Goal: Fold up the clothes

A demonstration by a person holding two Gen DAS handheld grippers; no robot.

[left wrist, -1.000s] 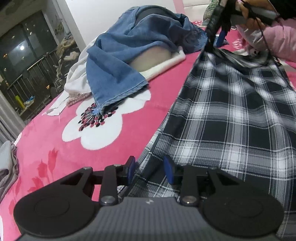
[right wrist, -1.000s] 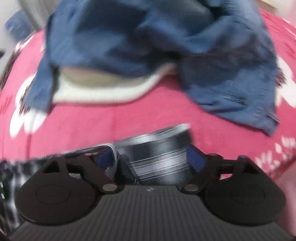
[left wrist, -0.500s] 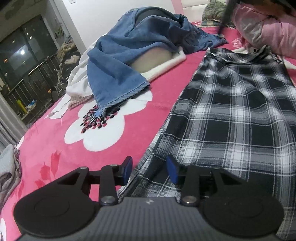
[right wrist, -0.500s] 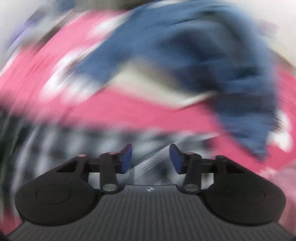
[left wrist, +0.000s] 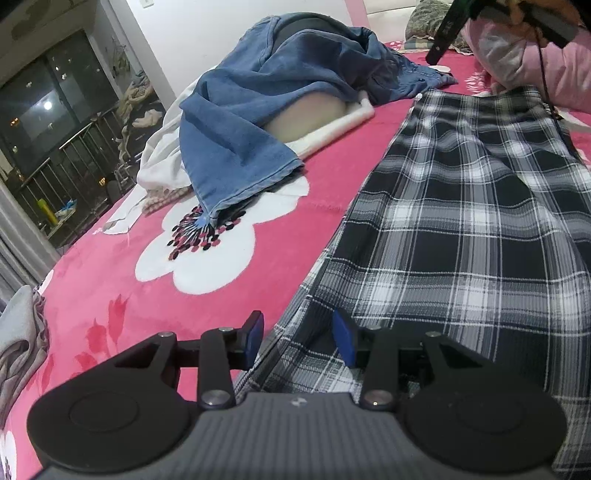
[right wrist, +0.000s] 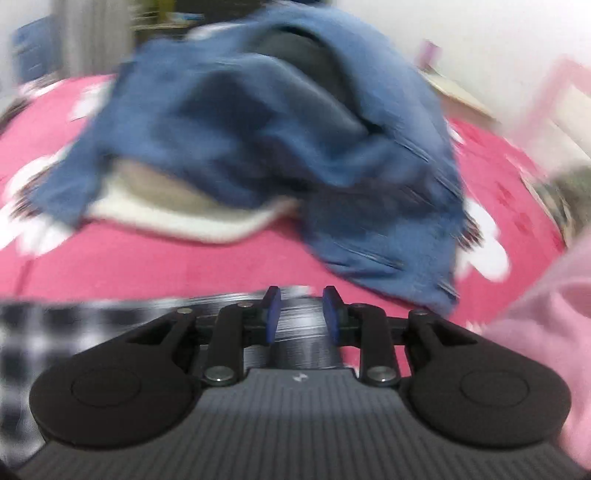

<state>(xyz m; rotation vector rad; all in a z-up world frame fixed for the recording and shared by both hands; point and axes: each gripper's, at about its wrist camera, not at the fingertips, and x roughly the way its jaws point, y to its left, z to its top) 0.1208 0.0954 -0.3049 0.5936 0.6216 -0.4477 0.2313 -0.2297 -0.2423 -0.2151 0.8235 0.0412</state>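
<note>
A black-and-white plaid garment [left wrist: 461, 221] lies flat and lengthwise on the pink blanket [left wrist: 110, 288]. My left gripper [left wrist: 298, 332] rests low at its near left edge. Its blue pads stand apart and open, with a low ridge of the plaid hem between them that they do not press. In the blurred right wrist view my right gripper [right wrist: 301, 314] has its jaws closing to a narrow gap. Streaked plaid [right wrist: 33, 325] shows below and behind the pads, not pinched. In the left wrist view the right tool's body [left wrist: 448, 26] hangs above the garment's far end, apart from it.
A heap of blue denim [left wrist: 266, 110] over white and cream cloth [left wrist: 162, 162] lies left of the plaid. A person's pink sleeve [left wrist: 546, 74] is at the far right. Grey cloth [left wrist: 18, 332] sits at the bed's left edge, beside a dark window.
My right gripper let go of the garment's far end, lifted and swung away, and narrowed its jaws. The plaid's far end dropped flat. The left gripper stayed put and opened slightly.
</note>
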